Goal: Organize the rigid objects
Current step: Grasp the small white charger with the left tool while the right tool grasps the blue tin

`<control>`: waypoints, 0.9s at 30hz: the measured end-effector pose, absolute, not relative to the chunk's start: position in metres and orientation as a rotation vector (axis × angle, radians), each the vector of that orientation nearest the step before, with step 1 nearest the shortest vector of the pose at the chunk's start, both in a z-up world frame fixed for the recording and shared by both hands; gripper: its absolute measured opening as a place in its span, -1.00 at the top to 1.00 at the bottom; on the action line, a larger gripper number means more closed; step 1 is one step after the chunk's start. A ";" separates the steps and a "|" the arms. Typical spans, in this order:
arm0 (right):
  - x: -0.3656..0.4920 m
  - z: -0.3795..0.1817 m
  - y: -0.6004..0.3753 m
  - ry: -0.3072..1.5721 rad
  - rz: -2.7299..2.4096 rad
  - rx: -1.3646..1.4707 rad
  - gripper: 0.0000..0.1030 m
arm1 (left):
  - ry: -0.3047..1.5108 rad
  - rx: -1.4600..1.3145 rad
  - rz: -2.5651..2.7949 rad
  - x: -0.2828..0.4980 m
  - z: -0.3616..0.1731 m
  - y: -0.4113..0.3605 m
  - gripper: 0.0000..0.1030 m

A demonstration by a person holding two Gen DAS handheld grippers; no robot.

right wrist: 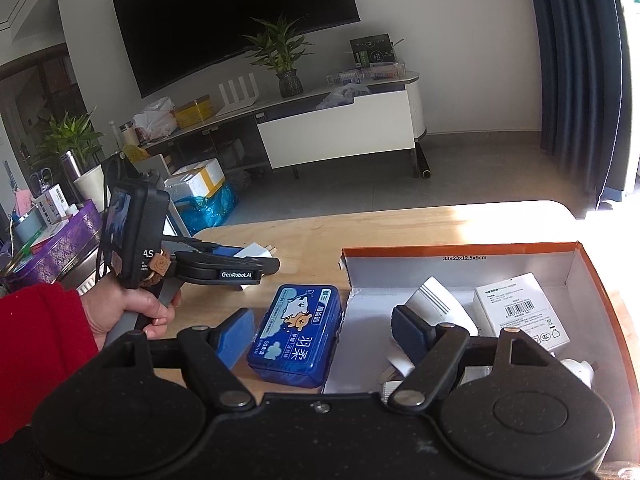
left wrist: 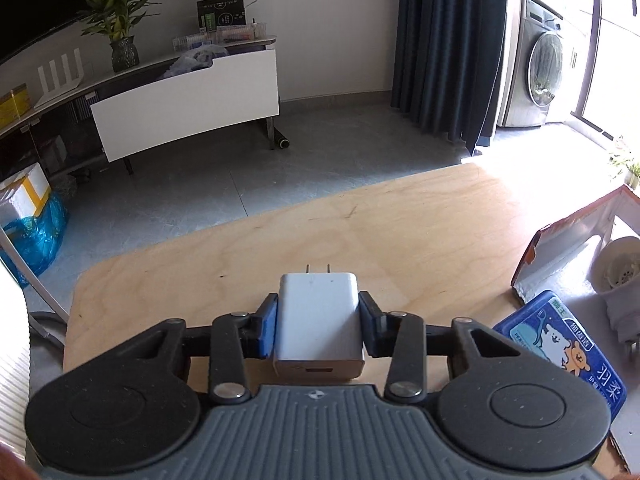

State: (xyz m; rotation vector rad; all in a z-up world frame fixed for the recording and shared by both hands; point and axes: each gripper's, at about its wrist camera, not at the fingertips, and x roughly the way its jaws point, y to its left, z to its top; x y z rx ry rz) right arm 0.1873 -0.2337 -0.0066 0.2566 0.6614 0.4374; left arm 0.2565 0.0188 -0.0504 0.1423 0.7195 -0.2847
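A white plug-in charger (left wrist: 318,318) with two prongs pointing away sits between the blue pads of my left gripper (left wrist: 318,320), which is shut on it just above the wooden table (left wrist: 400,232). From the right wrist view the same charger (right wrist: 256,251) shows at the tip of the left gripper (right wrist: 256,258), held by a hand in a red sleeve. My right gripper (right wrist: 324,332) stands open, its fingers either side of a blue box (right wrist: 298,334) with a cartoon bear, not touching it. The orange-edged cardboard box (right wrist: 592,280) holds white items.
Inside the cardboard box lie a white carton (right wrist: 520,310) and other white adapters (right wrist: 434,300). The blue box (left wrist: 560,344) and the cardboard box's flap (left wrist: 568,248) lie to the right of the left gripper. Beyond the table's far edge is grey floor and a TV cabinet (left wrist: 184,108).
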 end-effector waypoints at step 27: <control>0.233 -0.037 -0.133 0.831 0.395 0.066 -0.46 | 0.729 -0.137 0.033 0.152 -0.013 0.053 0.20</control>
